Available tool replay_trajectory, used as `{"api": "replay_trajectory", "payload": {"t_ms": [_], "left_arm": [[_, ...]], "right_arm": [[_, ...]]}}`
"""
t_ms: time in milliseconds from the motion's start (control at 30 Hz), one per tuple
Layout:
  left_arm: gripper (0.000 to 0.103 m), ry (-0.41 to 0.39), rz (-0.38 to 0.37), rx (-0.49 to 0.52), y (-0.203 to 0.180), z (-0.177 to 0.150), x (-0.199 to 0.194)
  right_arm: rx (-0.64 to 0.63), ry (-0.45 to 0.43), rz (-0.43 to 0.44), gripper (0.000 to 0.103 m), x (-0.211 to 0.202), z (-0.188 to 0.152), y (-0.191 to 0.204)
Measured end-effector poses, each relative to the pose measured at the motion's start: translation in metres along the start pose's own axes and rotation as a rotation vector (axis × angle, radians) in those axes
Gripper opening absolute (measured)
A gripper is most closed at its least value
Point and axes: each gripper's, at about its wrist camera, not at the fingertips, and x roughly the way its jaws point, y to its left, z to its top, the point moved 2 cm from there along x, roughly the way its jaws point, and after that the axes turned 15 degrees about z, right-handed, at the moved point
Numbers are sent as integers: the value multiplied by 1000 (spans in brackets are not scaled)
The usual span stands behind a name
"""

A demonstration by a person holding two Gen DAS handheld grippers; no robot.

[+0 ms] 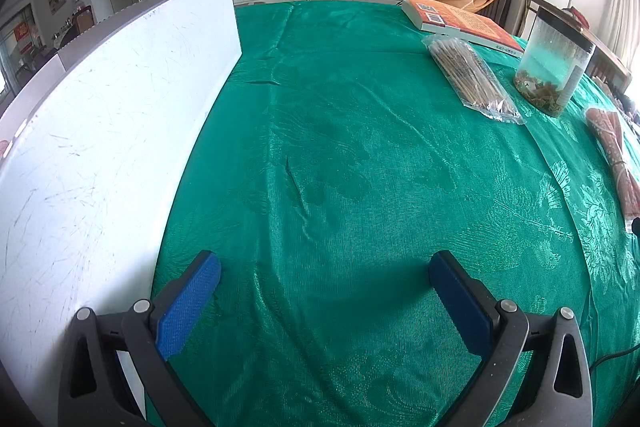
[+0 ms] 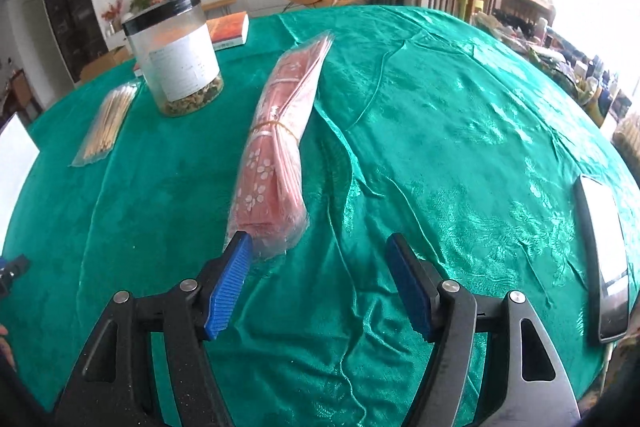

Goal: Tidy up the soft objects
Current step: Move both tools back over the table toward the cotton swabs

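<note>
Right gripper (image 2: 318, 283): hovering low over the table with blue ribbed pads spread wide, gripping nothing; left pad (image 2: 230, 287) sitting just beside the near end of the bundle, probably lining up to straddle it.

Pink flower-printed plastic-wrapped bundle (image 2: 276, 147): lying flat on the cloth, running from 6 o'clock towards 12 o'clock in the right wrist view, cinched by a rubber band at mid-length; likely the soft item to be organized, near end reaching almost between the pads.

Left gripper (image 1: 324, 291): also spread wide and empty, pointing across bare cloth; seemingly waiting while the other side works.

Green patterned satin tablecloth (image 1: 340, 147): covering the whole table, wrinkling slightly, likely to slide under a dragged bundle.

White upright board (image 1: 112, 131): standing on edge at 9 o'clock of the left gripper, perhaps marking the sorting boundary.

Clear bag of thin wooden sticks (image 1: 472, 79): lying at 1 o'clock in the left wrist view, beside the jar.

Clear round plastic jar with black lid (image 2: 176, 55): standing upright at 11 o'clock of the right gripper, dried material filling the bottom.

Orange-covered book (image 1: 460, 21): lying flat beyond the sticks, near the far edge.

Dark-framed phone (image 2: 604, 263): resting at 3 o'clock in the right wrist view, well apart from the bundle.
</note>
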Motion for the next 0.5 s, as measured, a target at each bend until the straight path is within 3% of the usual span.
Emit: {"api": "replay_trajectory", "payload": {"t_ms": [267,400,500], "left_arm": [[103,3,1,-5,-1,1,0],[103,84,5,5,-9,3,-2],[102,94,-119,38,-33,13,-10]], "right_arm": [[-35,39,-31,82,8,-5,5],[-29,39,-26,83,6,-7,6],[-28,39,-25,83,6,-7,7]]}}
